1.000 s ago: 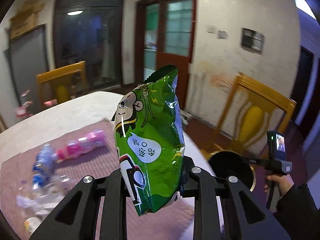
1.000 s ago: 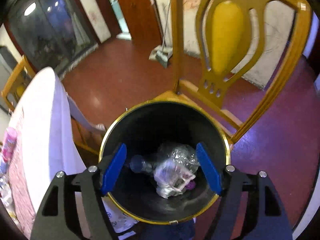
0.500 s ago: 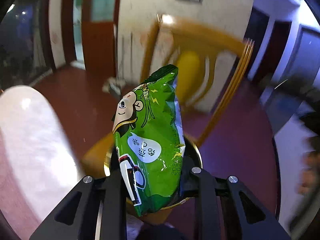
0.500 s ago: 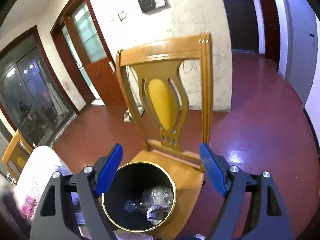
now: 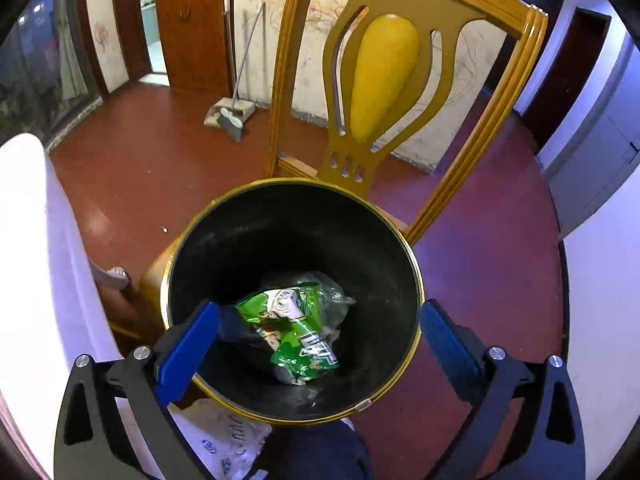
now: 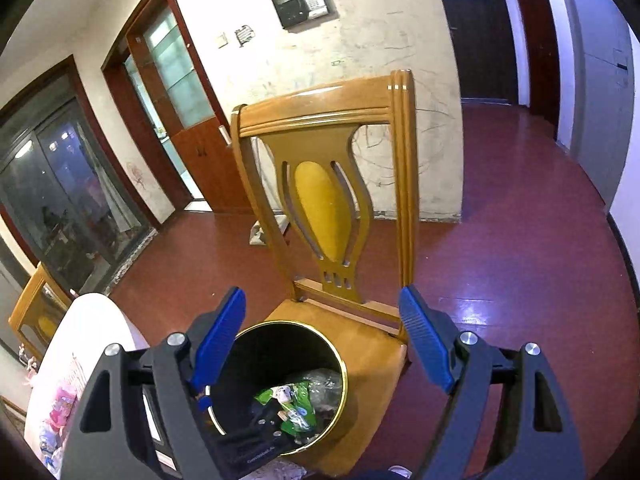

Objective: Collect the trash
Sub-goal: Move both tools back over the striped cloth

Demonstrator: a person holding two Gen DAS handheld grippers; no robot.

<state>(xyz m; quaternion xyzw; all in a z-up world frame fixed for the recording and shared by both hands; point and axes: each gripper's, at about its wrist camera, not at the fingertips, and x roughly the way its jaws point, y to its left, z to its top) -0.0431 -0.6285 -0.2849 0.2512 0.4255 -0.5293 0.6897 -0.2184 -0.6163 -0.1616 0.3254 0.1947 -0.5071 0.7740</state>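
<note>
From the left wrist view, the left gripper [image 5: 316, 350] hangs over the round black bin with the gold rim [image 5: 412, 256]; its blue-padded jaws are opening, now spread wide with nothing between them; the green foil snack bag with the cartoon monkey [image 5: 294, 330], which those jaws pinched upright a second ago, now lies loose in the bin on clear crumpled plastic [image 5: 332, 292], at about six o'clock of the bin's middle; that piece of trash looks delivered.

From the right wrist view, the right gripper [image 6: 322, 344] stands well open and holds nothing; it has pulled back from the bin, which sits at its seven o'clock on the seat of the yellow wooden chair [image 6: 320, 108]; more litter shows on the white table [image 6: 80, 320] at eight o'clock, so collecting probably goes on.
</note>
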